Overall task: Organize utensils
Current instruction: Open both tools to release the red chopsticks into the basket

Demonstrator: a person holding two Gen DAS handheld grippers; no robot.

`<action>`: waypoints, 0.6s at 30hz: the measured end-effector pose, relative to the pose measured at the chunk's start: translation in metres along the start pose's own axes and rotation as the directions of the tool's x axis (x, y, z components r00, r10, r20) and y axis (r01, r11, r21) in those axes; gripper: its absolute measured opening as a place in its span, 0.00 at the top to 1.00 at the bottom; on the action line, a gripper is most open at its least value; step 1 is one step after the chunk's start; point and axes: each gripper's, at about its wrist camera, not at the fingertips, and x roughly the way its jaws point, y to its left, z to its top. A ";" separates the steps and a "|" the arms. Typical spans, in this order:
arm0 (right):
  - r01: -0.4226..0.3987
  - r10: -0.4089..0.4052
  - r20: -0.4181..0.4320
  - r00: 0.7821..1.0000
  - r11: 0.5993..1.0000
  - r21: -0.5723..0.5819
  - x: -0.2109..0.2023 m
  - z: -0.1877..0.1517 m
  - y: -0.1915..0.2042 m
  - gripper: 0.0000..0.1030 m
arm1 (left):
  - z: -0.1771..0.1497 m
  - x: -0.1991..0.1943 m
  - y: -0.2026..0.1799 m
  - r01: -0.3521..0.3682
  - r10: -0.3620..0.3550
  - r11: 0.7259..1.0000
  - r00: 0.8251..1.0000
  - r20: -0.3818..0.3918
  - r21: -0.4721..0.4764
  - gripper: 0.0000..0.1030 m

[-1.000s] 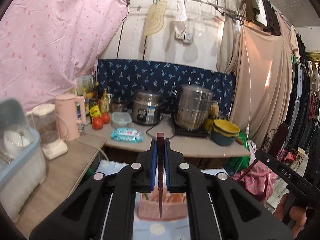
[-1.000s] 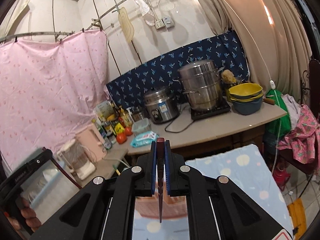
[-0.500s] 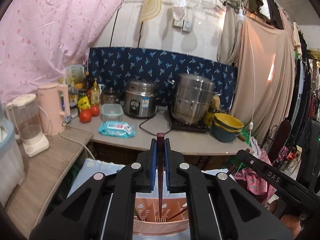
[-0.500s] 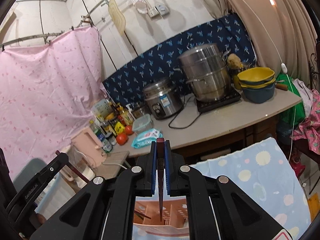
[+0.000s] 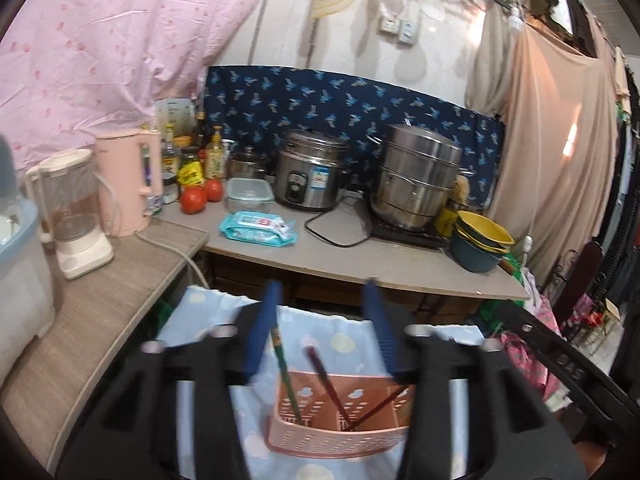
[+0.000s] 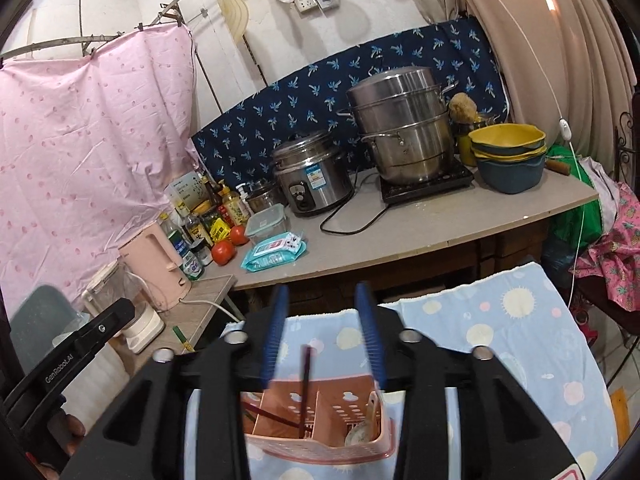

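A pink perforated utensil basket [image 5: 340, 436] stands on a blue dotted cloth [image 5: 208, 312], right below both grippers; it also shows in the right wrist view [image 6: 320, 436]. My left gripper [image 5: 322, 320] is open above it. Dark red chopsticks [image 5: 326, 380] lean in the basket's compartments, one beside a greenish stick [image 5: 284, 372]. My right gripper [image 6: 320, 328] is open too, with a dark chopstick [image 6: 305, 388] standing in the basket under it. A spoon [image 6: 360, 432] lies in the right compartment.
A grey counter [image 5: 360, 256] behind the cloth holds a rice cooker [image 5: 310, 176], a steel steamer pot [image 5: 416, 184], stacked bowls [image 5: 480, 244], a wipes pack [image 5: 258, 228], tomatoes and bottles. A pink kettle [image 5: 128, 184] and a blender [image 5: 72, 216] stand on the left shelf.
Both grippers were shut on a dark chopstick each; now both are open and the chopsticks stand in the pink basket. Both grippers have moved nearer to the basket.
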 end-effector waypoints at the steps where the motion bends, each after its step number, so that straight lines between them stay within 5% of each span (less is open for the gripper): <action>1: -0.002 0.002 0.001 1.000 1.000 0.000 -0.002 -0.001 0.000 0.60 | -0.001 -0.001 0.002 -0.001 0.001 1.000 1.000 0.002 -0.001 0.52; 18: 0.005 -0.013 -0.086 0.996 0.996 -0.094 -0.044 -0.053 0.014 0.60 | -0.038 -0.045 0.006 -0.078 0.084 0.994 0.994 -0.072 0.071 0.53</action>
